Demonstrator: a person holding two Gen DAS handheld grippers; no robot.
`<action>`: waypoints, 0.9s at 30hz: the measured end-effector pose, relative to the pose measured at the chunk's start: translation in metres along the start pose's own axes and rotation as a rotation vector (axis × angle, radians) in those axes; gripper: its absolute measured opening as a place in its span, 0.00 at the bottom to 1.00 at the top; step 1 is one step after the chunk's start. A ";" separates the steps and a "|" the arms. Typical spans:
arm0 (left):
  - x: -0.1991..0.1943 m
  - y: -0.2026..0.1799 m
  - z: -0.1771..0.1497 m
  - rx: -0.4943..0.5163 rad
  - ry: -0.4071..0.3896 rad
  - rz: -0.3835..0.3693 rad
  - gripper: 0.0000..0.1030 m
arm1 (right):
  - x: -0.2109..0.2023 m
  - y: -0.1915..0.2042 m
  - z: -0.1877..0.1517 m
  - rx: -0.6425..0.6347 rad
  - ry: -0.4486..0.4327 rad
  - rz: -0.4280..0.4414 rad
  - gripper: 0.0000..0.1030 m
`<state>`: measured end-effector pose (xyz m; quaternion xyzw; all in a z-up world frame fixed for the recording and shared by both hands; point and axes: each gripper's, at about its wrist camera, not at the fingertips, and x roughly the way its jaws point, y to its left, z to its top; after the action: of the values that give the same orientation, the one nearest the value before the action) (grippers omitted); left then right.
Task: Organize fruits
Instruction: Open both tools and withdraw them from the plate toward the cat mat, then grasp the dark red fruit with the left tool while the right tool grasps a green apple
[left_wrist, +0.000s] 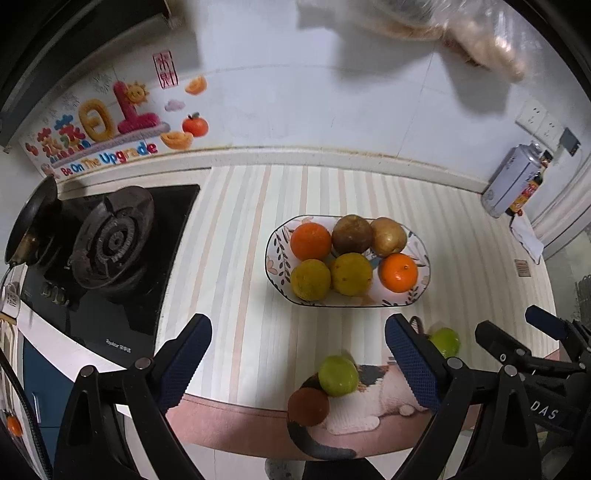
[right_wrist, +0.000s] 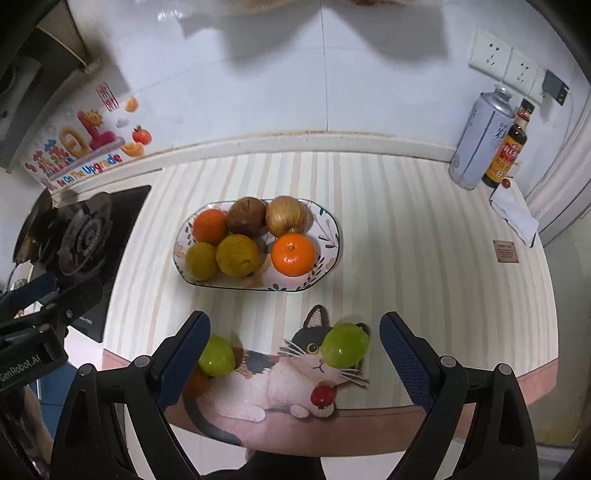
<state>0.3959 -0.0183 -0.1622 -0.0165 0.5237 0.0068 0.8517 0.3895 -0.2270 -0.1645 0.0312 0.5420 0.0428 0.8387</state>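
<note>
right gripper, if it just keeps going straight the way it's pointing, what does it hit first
Most likely the green fruit on the cat-shaped mat, which lies between the open right gripper fingers. A small red fruit sits just nearer. Depth is unclear, so it might land on the mat itself.

a home kitchen: gas burner (left_wrist: 112, 242), tiled wall (left_wrist: 295, 103), soy sauce bottle (right_wrist: 506, 147).

2 oranges (right_wrist: 293, 254), 2 yellow citrus (right_wrist: 237, 255), 2 brown fruits (right_wrist: 246, 217), 2 green fruits (right_wrist: 344, 345), 1 plate (right_wrist: 328, 236).

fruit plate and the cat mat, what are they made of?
Plate: looks like glazed ceramic, glossy white with a printed leaf pattern and a thin dark rim. Cat mat: seems to be fabric with a fuzzy, knit-like nap and a cut-out cat outline; could be printed rubber.
</note>
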 end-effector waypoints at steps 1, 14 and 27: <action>-0.005 0.000 -0.002 0.001 -0.007 -0.003 0.93 | -0.008 0.000 -0.002 0.000 -0.012 0.001 0.92; -0.038 -0.005 -0.021 0.007 -0.052 -0.021 0.93 | -0.047 -0.008 -0.019 0.043 -0.060 0.062 0.92; 0.103 0.005 -0.080 -0.029 0.358 -0.024 0.99 | 0.068 -0.028 -0.051 0.112 0.165 0.241 0.67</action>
<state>0.3714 -0.0166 -0.2903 -0.0362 0.6664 0.0011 0.7447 0.3717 -0.2470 -0.2498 0.1391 0.6029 0.1153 0.7771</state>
